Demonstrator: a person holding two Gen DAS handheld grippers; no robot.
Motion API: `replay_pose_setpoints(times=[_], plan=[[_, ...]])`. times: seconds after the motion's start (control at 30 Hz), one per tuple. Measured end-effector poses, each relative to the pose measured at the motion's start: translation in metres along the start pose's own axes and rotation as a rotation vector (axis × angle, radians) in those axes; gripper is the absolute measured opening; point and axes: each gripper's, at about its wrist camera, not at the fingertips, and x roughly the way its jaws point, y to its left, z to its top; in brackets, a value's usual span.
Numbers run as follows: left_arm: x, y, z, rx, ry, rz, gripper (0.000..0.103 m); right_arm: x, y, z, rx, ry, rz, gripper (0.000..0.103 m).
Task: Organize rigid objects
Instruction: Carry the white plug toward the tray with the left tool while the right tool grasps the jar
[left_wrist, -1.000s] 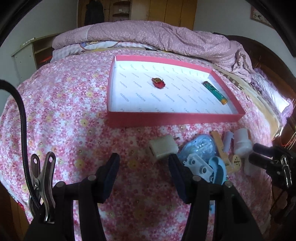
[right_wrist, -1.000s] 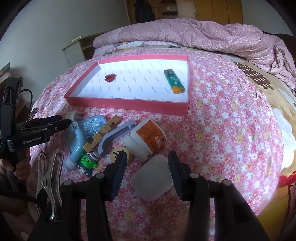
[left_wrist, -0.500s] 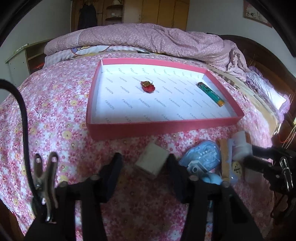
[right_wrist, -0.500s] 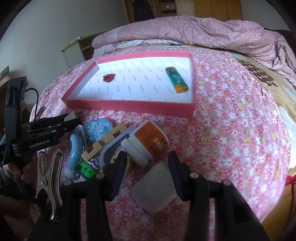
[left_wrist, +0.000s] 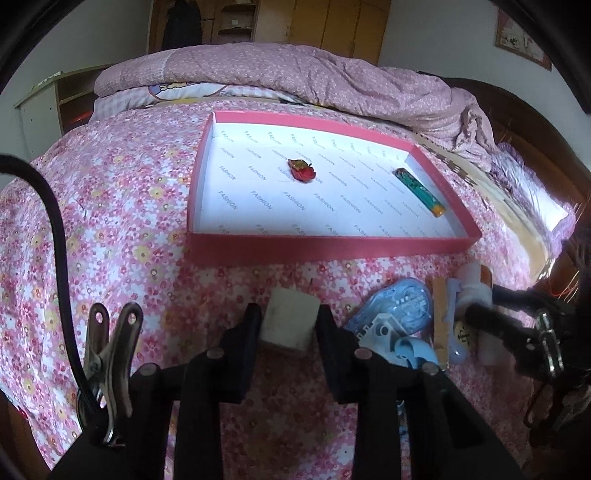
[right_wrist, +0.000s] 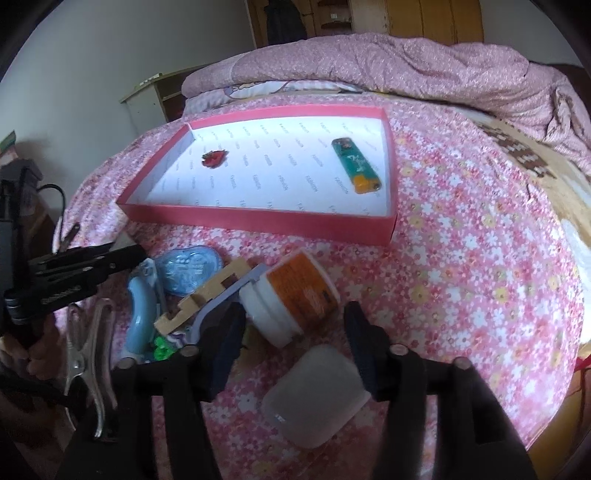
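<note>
1. Two black two-finger grippers are in view. The left gripper (left_wrist: 288, 325) has its jaws pressed against both sides of one white charger block (left_wrist: 290, 325), a matte, boxy cube that sits just in front of the tray's near wall.
2. The right gripper (right_wrist: 295, 325) has its jaws spread wide; between them lie one frosted, rounded-square plastic case (right_wrist: 317, 395) and, a little closer to the tray, one tipped white jar (right_wrist: 291, 295) with an orange label.
3. One heap of small items lies in front of the tray, beside the jar: one clear blue heart-shaped case (right_wrist: 188, 269), one notched wooden piece (right_wrist: 207, 291), one curved light-blue plastic piece (right_wrist: 140, 314), one grey-blue handle-like piece (right_wrist: 225, 299) and one small green toy (right_wrist: 162, 345), partly hidden.
4. One shallow rectangular tray (left_wrist: 325, 249), a landmark with pink walls and a white printed floor, rests on the flowered pink bedsheet (left_wrist: 110, 206).
5. Inside the tray lie two things: one small red glossy trinket (left_wrist: 302, 170) near the middle and one green lighter (left_wrist: 419, 192) with an orange end, along the right wall.
6. Beyond the tray lies one rumpled pink quilt (left_wrist: 295, 77).
</note>
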Motion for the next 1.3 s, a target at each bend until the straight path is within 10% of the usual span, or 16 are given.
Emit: replay_pose_setpoints(times=[1.3], plan=[[-0.021, 0.007, 0.065, -0.024, -0.119, 0.027, 0.032, -0.032, -0.003, 0.004, 0.027, -0.162, 0.034, 0.052]])
